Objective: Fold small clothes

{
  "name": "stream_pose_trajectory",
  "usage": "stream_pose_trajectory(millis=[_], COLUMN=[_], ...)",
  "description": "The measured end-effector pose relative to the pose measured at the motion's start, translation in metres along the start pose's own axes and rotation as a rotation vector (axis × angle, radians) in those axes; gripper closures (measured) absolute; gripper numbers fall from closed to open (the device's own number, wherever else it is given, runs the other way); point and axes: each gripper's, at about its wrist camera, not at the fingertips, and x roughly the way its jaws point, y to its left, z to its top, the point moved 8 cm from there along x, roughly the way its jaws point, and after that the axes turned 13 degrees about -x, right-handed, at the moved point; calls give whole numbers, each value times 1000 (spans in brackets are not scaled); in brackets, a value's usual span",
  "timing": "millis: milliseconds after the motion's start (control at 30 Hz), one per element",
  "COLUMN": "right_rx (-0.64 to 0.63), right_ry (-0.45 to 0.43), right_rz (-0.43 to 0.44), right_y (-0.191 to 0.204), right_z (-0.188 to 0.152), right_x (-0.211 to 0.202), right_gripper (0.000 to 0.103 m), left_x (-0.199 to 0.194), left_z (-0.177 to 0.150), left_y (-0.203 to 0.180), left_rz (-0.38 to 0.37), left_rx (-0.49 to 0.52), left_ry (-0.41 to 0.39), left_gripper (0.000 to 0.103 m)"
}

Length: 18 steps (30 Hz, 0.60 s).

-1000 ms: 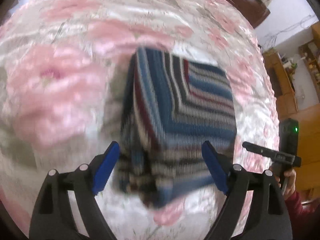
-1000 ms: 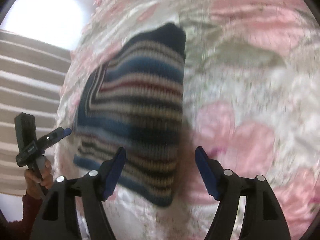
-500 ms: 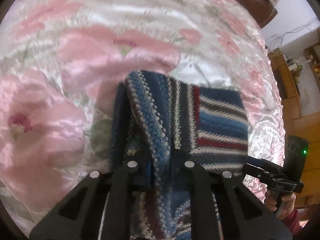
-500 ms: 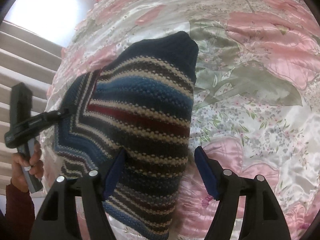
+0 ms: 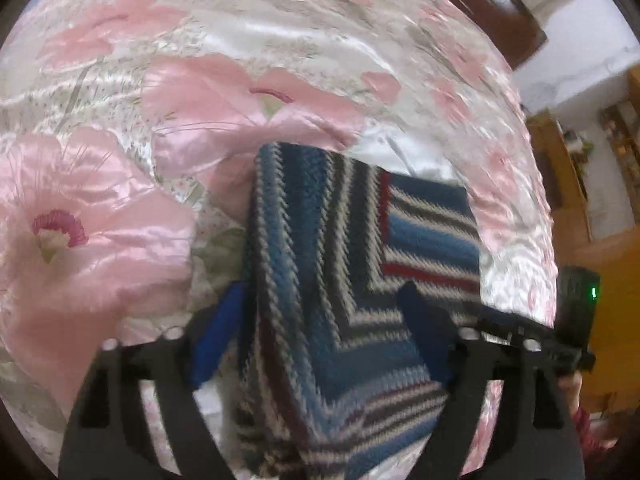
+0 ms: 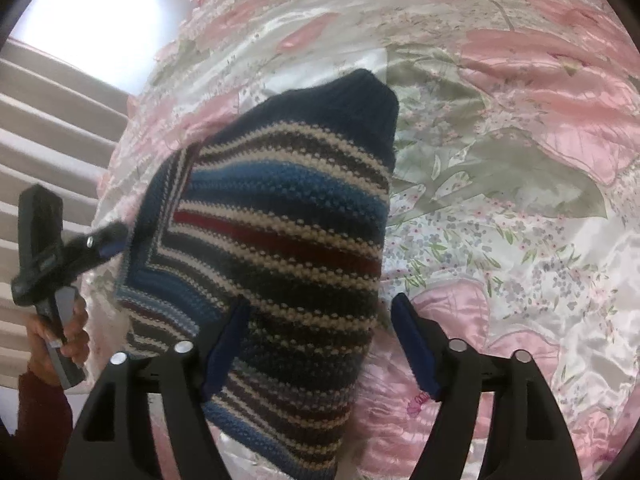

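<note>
A folded striped knit sweater [image 5: 352,264], in blue, white, grey and red, lies on the floral bedspread [image 5: 120,248]. My left gripper [image 5: 322,292] is open, with its blue fingers on either side of the sweater's near part and just above it. In the right wrist view the same sweater [image 6: 280,216] fills the centre. My right gripper [image 6: 320,302] is open above its near end, the left finger over the knit and the right finger past its edge. Each gripper also shows in the other's view: the right gripper [image 5: 520,328] and the left gripper [image 6: 100,242], each held by a hand.
Pink-flowered satin bedspread [image 6: 520,200] stretches all around the sweater. A dark wooden headboard [image 5: 492,12] and wooden furniture [image 5: 600,208] lie beyond the bed on one side. A bright window [image 6: 92,12] lies on the other side. A hand in a red sleeve [image 6: 44,364] holds the left gripper.
The left gripper was open, then shut on the sweater's folded edge half a second ago, and has opened again, leaving the sweater flat. The right gripper stayed open and shifted slightly.
</note>
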Motion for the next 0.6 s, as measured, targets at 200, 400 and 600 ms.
stream_pose_trajectory(millis=[200, 400, 600], right_rx=[3, 39, 47], right_ry=[26, 43, 61], right_rz=[11, 78, 114], right_y=[-1, 1, 2], right_z=[-6, -7, -5], right_x=[6, 26, 43], right_gripper=[25, 20, 17], left_x=[19, 56, 72], left_z=[-18, -35, -39], left_y=[17, 20, 16], left_rz=[42, -28, -75], left_rx=[19, -18, -20], left_ry=[97, 204, 243], left_gripper=[16, 13, 13])
